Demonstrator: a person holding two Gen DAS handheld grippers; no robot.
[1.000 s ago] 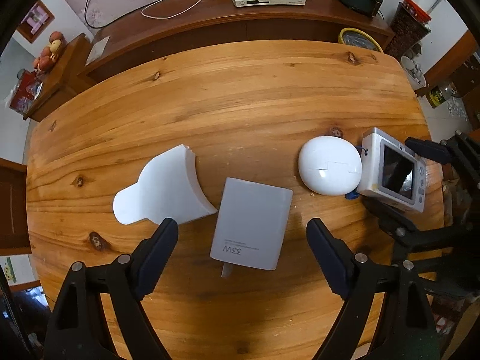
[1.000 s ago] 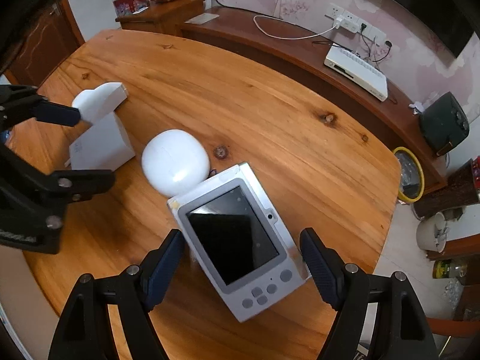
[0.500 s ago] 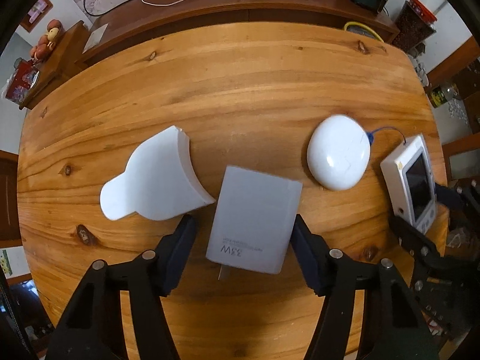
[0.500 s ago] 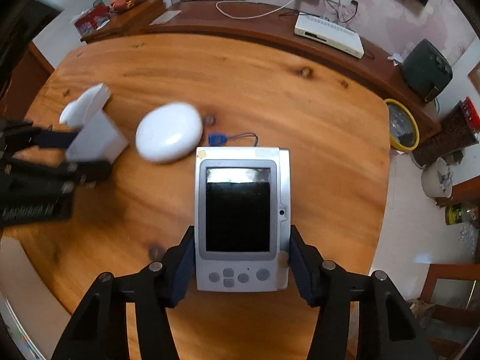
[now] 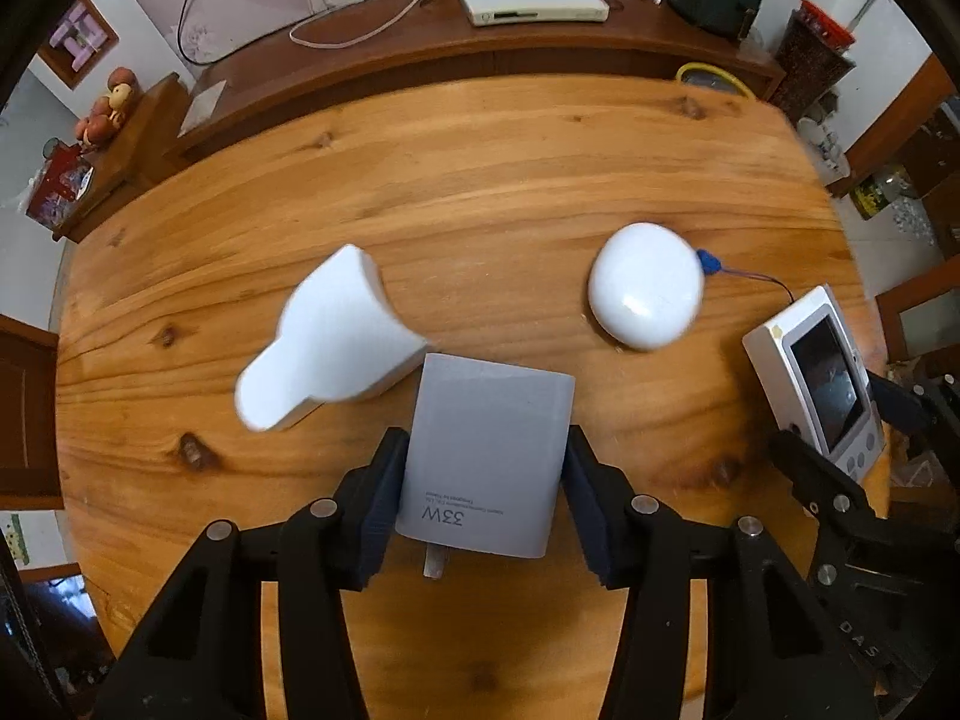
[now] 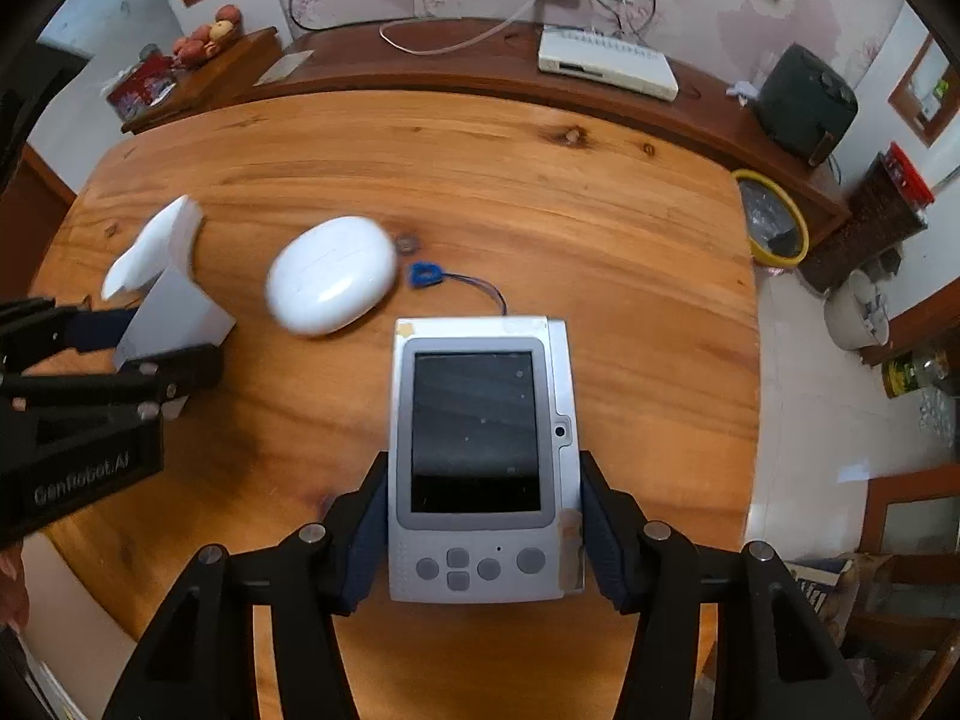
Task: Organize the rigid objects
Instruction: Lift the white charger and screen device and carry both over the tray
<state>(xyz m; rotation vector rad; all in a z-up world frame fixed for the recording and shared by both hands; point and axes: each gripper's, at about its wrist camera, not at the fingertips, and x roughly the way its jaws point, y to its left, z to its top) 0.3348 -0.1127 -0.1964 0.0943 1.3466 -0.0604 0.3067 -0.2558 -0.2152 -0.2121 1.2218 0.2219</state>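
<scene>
- The round wooden table point(image 5: 480, 192) carries all the objects; a dark wooden sideboard point(image 6: 456, 72) with a white router point(image 6: 606, 60) stands behind it.
- The left gripper point(image 5: 483, 480) has its jaws closing, both pads against the sides of a grey 33W charger point(image 5: 486, 450), whose plug prongs point toward the camera.
- The right gripper point(image 6: 483, 531) is clamped on the lower end of a silver digital camera point(image 6: 480, 456), screen up.
- A white funnel-shaped piece point(image 5: 330, 339) lies touching the charger's far left corner.
- A white oval case point(image 5: 645, 288) lies between charger and camera, apart from both.
- A small blue tag point(image 6: 425, 273) on a thin cord runs to the camera's top edge.
</scene>
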